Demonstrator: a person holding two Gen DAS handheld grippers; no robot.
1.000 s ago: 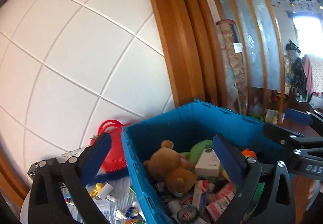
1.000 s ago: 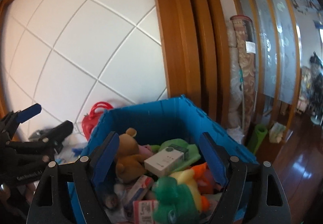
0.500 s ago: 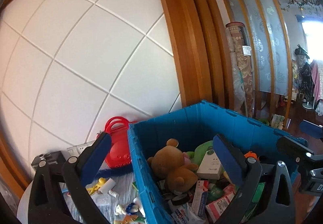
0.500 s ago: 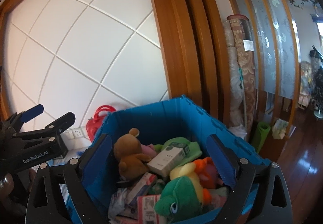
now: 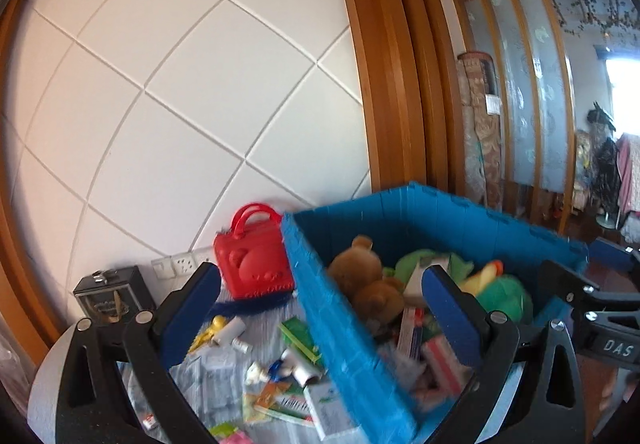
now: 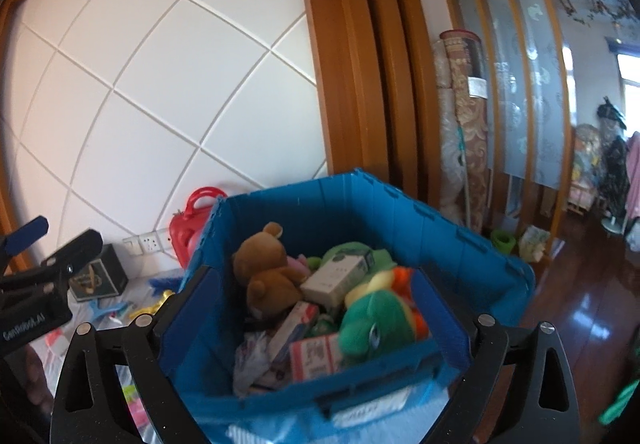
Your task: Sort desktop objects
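Note:
A blue crate (image 5: 348, 328) (image 6: 400, 228) holds a brown teddy bear (image 5: 368, 284) (image 6: 268, 276), a green plush (image 6: 376, 324), a white box (image 6: 336, 278) and several small packets. My left gripper (image 5: 324, 316) is open and empty, hovering over the crate's left wall. My right gripper (image 6: 316, 312) is open and empty, with the crate between its fingers. Each gripper shows in the other's view, the right one (image 5: 592, 300) and the left one (image 6: 40, 256). Loose packets and small toys (image 5: 280, 372) lie on the table left of the crate.
A red toy handbag (image 5: 252, 260) stands by the white tiled wall (image 5: 180, 104). A black box (image 5: 108, 296) sits at the left. Wall sockets (image 5: 180, 264) are behind. A wooden frame (image 5: 384, 84) and rolled rugs (image 6: 464, 124) stand beyond the crate.
Both views have dropped and tilted down, so the crate and the table clutter now show larger and lower. Both grippers stay open.

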